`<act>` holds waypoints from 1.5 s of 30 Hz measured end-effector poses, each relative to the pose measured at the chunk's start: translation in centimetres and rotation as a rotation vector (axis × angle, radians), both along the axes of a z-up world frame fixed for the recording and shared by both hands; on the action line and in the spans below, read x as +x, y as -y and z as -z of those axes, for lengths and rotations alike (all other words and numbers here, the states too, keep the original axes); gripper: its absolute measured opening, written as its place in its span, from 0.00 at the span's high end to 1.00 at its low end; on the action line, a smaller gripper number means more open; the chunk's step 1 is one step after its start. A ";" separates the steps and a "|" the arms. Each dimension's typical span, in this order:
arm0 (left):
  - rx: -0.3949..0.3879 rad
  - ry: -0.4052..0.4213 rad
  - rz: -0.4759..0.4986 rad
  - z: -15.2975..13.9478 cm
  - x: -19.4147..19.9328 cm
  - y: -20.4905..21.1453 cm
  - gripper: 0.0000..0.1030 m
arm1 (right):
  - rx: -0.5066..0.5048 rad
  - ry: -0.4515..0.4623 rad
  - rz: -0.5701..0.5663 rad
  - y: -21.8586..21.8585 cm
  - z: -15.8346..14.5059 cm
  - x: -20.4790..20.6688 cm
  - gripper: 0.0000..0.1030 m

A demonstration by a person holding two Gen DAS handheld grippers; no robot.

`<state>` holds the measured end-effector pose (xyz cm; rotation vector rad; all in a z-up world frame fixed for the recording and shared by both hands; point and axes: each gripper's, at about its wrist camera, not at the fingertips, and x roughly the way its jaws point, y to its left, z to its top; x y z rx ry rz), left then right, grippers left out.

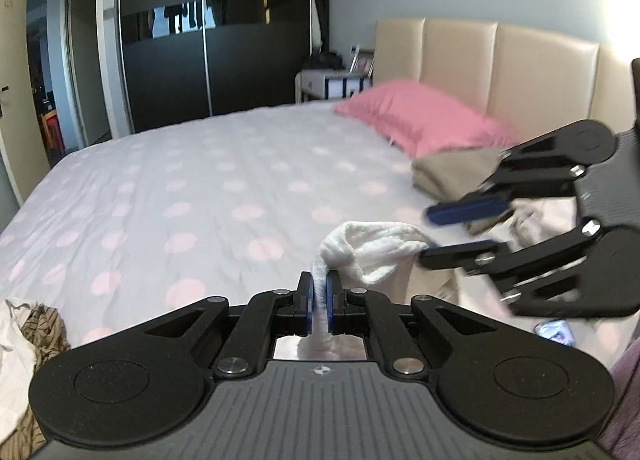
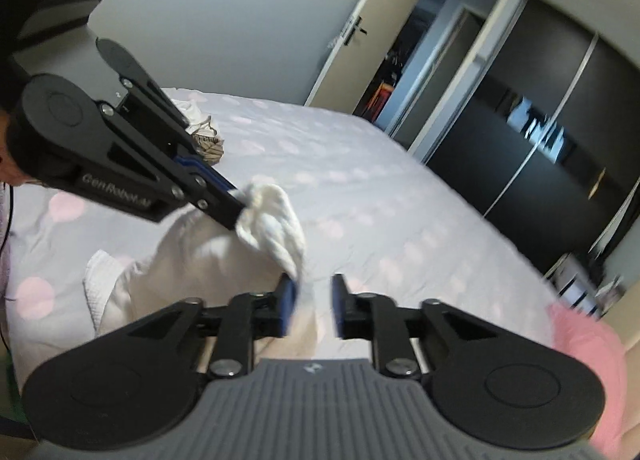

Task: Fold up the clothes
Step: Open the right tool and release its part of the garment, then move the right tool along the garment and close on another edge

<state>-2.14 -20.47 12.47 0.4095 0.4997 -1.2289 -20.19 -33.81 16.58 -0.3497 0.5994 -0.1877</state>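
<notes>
My left gripper [image 1: 319,292] is shut on the ribbed hem of a white garment [image 1: 370,252] and holds it up above the bed. The same garment [image 2: 276,220] hangs from it in the right wrist view, where the left gripper [image 2: 240,200] comes in from the upper left. My right gripper [image 2: 314,306] is open, its left pad touching the cloth's hanging edge. In the left wrist view the right gripper [image 1: 426,234] comes in from the right, jaws apart, beside the garment. The garment's cream body [image 2: 192,260] drapes down onto the bed.
The bed [image 1: 200,188] has a white sheet with pink dots. A pink pillow [image 1: 420,120] lies by the beige headboard [image 1: 500,60]. A folded tan pile [image 1: 452,172] sits near the pillow. Unfolded clothes [image 1: 28,324] lie at the bed's near left edge. A dark wardrobe [image 1: 212,28] stands beyond.
</notes>
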 end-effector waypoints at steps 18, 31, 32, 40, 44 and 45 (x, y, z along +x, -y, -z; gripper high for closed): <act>0.188 -0.086 -0.088 6.9 2.3 1.2 0.93 | 0.370 -0.078 0.171 2.9 9.4 -0.3 0.57; 0.132 -0.176 -0.118 6.4 3.1 -0.9 0.55 | 0.311 -0.134 -0.097 -4.8 9.3 -2.7 0.53; 0.134 -0.196 -0.121 6.6 3.2 -0.9 0.55 | 0.311 -0.139 -0.116 -5.1 9.3 -2.5 0.53; 0.164 -0.325 -0.116 8.2 3.6 0.1 0.55 | 0.281 -0.221 -0.156 -5.7 11.3 0.3 0.53; 0.178 -0.327 -0.106 8.7 3.4 0.6 0.56 | 0.267 -0.237 -0.157 -5.4 11.8 1.0 0.54; 0.179 -0.326 -0.103 8.7 3.4 0.7 0.59 | 0.264 -0.243 -0.160 -5.4 11.9 1.0 0.57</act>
